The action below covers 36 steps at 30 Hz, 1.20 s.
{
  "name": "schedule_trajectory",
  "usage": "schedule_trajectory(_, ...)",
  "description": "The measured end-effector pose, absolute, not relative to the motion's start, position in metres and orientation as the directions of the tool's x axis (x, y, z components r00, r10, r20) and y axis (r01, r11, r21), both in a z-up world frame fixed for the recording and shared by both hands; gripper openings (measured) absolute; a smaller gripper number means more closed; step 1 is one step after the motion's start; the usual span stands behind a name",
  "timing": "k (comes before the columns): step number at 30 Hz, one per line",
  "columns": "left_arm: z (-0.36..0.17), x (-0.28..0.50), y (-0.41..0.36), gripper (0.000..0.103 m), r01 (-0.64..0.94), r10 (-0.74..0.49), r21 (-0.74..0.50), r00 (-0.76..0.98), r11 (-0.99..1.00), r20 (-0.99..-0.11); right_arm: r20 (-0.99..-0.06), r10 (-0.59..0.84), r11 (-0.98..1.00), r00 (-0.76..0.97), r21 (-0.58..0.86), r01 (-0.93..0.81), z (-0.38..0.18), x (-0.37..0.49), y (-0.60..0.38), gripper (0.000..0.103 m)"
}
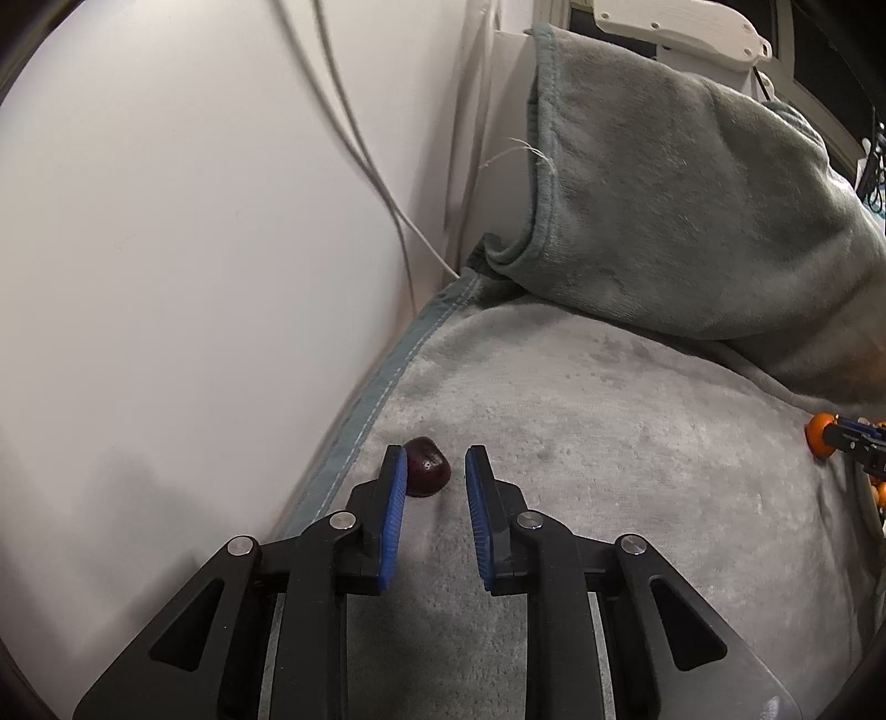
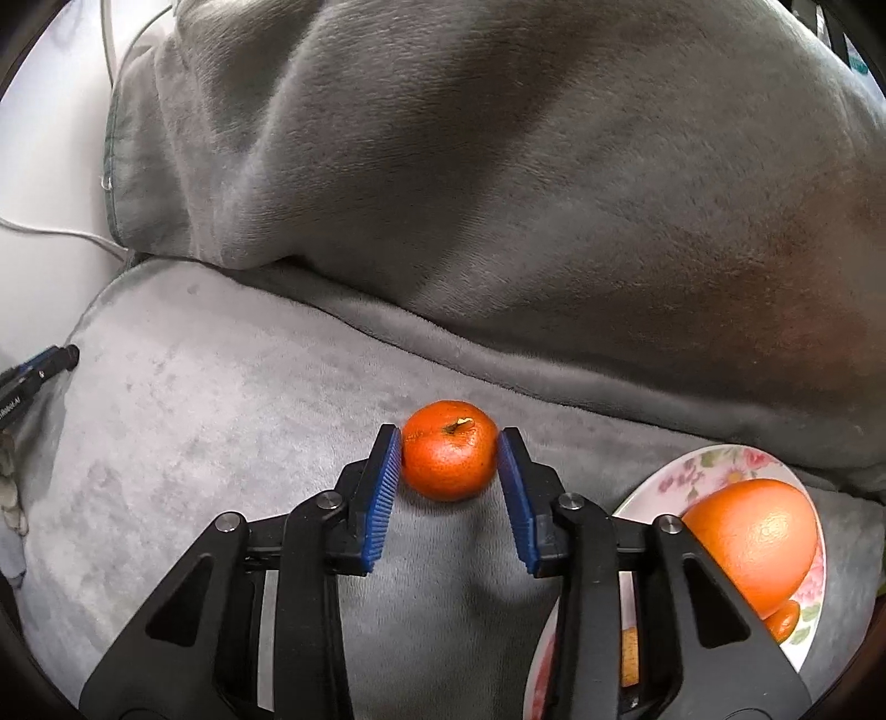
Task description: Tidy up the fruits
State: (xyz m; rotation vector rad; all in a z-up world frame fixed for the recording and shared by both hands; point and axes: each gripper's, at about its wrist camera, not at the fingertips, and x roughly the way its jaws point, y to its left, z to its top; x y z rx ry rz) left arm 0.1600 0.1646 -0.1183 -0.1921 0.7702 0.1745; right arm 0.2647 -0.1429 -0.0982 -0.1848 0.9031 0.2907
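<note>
Grey blanket over a seat, white wall beside it.

A plush grey blanket (image 1: 609, 432) covers a flat cushion and climbs over a backrest (image 2: 498, 166) at twelve o'clock. A stitched hem (image 1: 382, 382) runs along its edge at nine o'clock. The white wall (image 1: 166, 249) stands just beside it, with pale cables (image 1: 360, 149) hanging down it. Soft, even light; a white fitting (image 1: 681, 27) shows at one o'clock.

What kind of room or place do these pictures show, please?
Probably a home: a sofa or bed against a white wall. A soft grey blanket covers cushions, a floral plate holds a large orange, and thin cables hang down the wall.
</note>
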Motion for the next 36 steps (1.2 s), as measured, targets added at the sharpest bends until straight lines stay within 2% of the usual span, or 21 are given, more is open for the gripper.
schedule_trajectory(11, -0.12, 0.165, 0.161, 0.023, -0.219, 0.094, -0.084, 0.694, 0.972, -0.714, -0.785, 0.173, 0.945, 0.595, -0.039, -0.326, -0.099, 0.263, -0.146, 0.037)
schedule_trajectory(13, -0.119, 0.164, 0.162, 0.012, -0.225, 0.101, -0.083, 0.696, 0.971, -0.711, -0.782, 0.181, 0.945, 0.596, -0.029, -0.325, -0.099, 0.262, -0.148, 0.036)
schedule_trajectory(16, -0.117, 0.162, 0.163, 0.009, -0.222, 0.094, -0.093, 0.706, 0.971, -0.702, -0.778, 0.196, 0.944, 0.597, -0.016, -0.33, -0.096, 0.257, -0.152, 0.036)
schedule_trajectory(26, -0.112, 0.161, 0.16, 0.008, -0.197, 0.085, -0.08, 0.71, 0.977, -0.699, -0.77, 0.24, 0.933, 0.591, 0.016, -0.359, -0.091, 0.246, -0.155, 0.036)
schedule_trajectory(27, -0.111, 0.16, 0.16, 0.011, -0.196, 0.085, -0.081, 0.712, 0.977, -0.697, -0.77, 0.245, 0.932, 0.589, 0.019, -0.362, -0.091, 0.246, -0.155, 0.036)
schedule_trajectory(30, -0.11, 0.16, 0.158, 0.038, -0.196, 0.099, -0.063, 0.716, 0.979, -0.691, -0.77, 0.253, 0.929, 0.585, 0.025, -0.37, -0.09, 0.245, -0.155, 0.036)
schedule_trajectory(36, -0.117, 0.167, 0.161, 0.039, -0.22, 0.12, -0.045, 0.682, 0.975, -0.722, -0.768, 0.268, 0.924, 0.582, 0.033, -0.382, -0.088, 0.243, -0.152, 0.036)
